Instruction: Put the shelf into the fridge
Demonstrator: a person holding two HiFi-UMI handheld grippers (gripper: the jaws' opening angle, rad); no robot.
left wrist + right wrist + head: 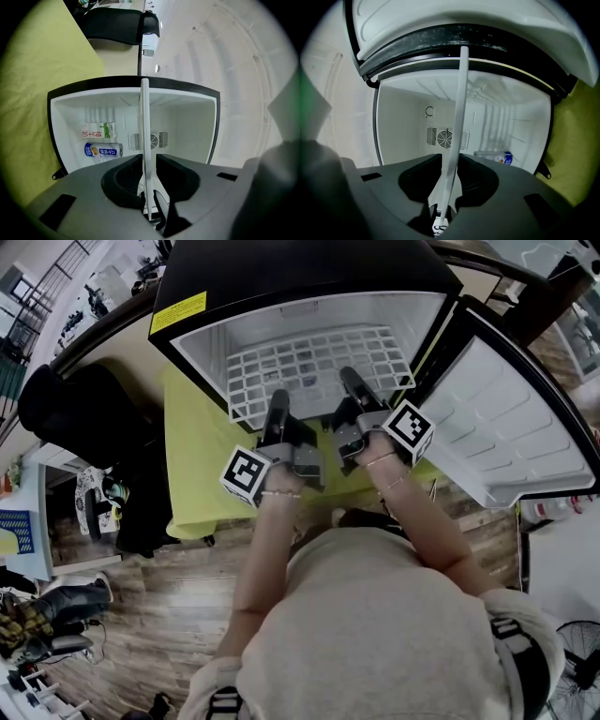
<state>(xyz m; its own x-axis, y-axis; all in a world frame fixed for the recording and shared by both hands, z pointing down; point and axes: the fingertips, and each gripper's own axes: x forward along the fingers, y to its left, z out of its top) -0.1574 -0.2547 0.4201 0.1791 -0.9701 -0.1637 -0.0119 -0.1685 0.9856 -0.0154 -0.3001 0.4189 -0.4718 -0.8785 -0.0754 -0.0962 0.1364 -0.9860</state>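
White wire shelf [319, 367] held level in the open mouth of the fridge [281, 324], most of the grid already within the white walls, near edge out at the front rim. Left gripper [278, 401] pinching that near edge toward the fridge's left side, right gripper [350, 381] pinching it toward the fridge's right side, both just in front of the opening, marker cubes [246, 474] behind them on the person's side. In the left gripper view, jaws of the left gripper [149, 187] pressed onto the thin white shelf [145, 126], seen edge-on as a narrow strip running toward the fridge's [187, 122] black rim. In the right gripper view, the same: right gripper [447, 187] closed tight on the shelf [459, 117], nothing else between the jaws. Deep inside the fridge, against the back wall, a round fan vent [161, 139]; near it, on the fridge's left inner wall, a blue can [103, 150] lying on its side and a white-and-green carton [98, 130] just beside it. Fridge door [506, 427] swung wide to the fridge's right. Under the fridge, a yellow-green cloth [197, 456]; left of the fridge, a black chair [84, 418].
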